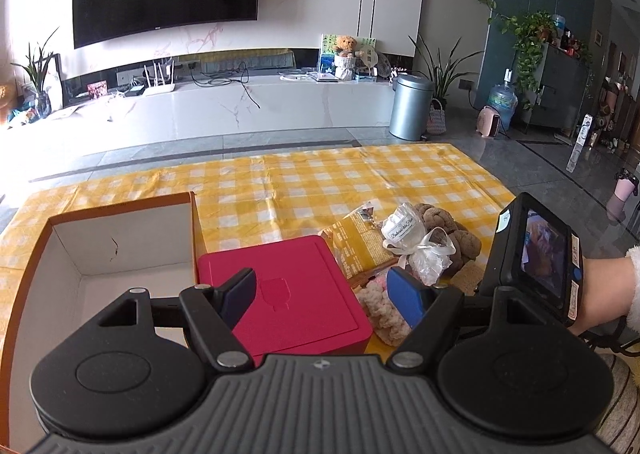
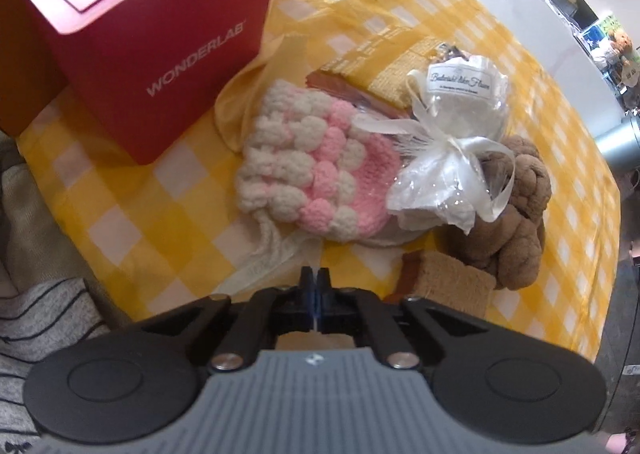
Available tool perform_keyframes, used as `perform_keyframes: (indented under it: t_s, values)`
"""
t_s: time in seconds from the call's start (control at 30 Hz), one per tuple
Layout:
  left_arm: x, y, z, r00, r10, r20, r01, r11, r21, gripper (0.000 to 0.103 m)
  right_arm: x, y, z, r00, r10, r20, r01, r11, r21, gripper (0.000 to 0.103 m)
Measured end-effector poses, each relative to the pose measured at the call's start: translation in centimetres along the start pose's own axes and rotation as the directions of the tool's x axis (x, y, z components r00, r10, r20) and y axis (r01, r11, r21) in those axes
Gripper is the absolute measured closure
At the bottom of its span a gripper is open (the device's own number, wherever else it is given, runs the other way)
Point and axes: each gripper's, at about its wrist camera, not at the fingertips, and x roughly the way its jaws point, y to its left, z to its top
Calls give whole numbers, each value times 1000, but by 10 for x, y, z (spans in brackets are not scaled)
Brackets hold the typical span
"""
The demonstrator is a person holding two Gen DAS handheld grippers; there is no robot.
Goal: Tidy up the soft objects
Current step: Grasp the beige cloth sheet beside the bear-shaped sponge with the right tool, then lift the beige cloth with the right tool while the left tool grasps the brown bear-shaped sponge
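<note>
A pink and cream knit hat (image 2: 316, 170) lies on the yellow checked cloth (image 2: 132, 206). To its right is a white bundle in clear wrap tied with ribbon (image 2: 452, 142), leaning on a brown braided plush (image 2: 516, 214). A tan spongy block (image 2: 452, 286) sits in front of the plush. My right gripper (image 2: 316, 282) points down just short of the hat's near edge, jaws shut, nothing visible between them. My left gripper (image 1: 322, 290) hangs open above a red box (image 1: 288, 294), and the hat (image 1: 380, 306) shows beside its right finger.
An open cardboard box (image 1: 120, 254), white inside, stands left of the red WONDERLAB box (image 2: 160, 34). A yellow printed packet (image 2: 400, 66) lies behind the hat. A person's hand (image 1: 600, 290) holds the right device. Beyond the table are the floor, a bin (image 1: 412, 106) and a TV wall.
</note>
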Motion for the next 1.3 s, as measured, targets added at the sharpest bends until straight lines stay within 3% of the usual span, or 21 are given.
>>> perform_keyframes:
  t_s: [0.1,0.2,0.43,0.6,0.7,0.77,0.83,0.97,1.07,1.2,1.3]
  values:
    - [-8,1,2,1000,-1,18,1,1000,2,15,-16,0,-6,998,-28,48,25,998,48,103]
    - [-10,-1,6,1000,-7,20,7,1000,-8,15,-41,-8,-13,992,-44,114,24,984,175,103]
    - [-10,-10,14,998,-60,-21,59,998,-30,15,-99,-43,-40,943,-40,330,-117,890,441,103]
    - [0,-28,19,991,-114,-70,113,993,-19,15,-132,-67,-79,913,-89,398,-163,814,557,103]
    - [19,-51,21,969,-170,-181,182,982,50,15,-147,-83,-100,893,-167,417,-143,775,616,103]
    - [36,-71,21,933,-229,-277,270,956,117,15,-157,-90,-114,881,-208,425,-131,756,642,103]
    - [49,-86,21,915,-246,-320,298,946,125,15,-164,-97,-126,874,-238,425,-118,744,658,103]
    - [85,-122,20,867,-281,-412,367,919,146,14,-159,-106,-140,887,-277,371,-52,737,674,103]
    - [118,-148,16,836,-244,-491,348,928,132,14,-152,-112,-154,883,-308,354,-39,704,710,103]
    - [147,-171,12,834,-187,-520,282,953,110,15,-147,-117,-164,881,-324,344,-26,694,720,103]
    - [170,-178,17,830,-186,-526,236,971,29,15,-145,-122,-172,894,-336,297,-13,643,765,103]
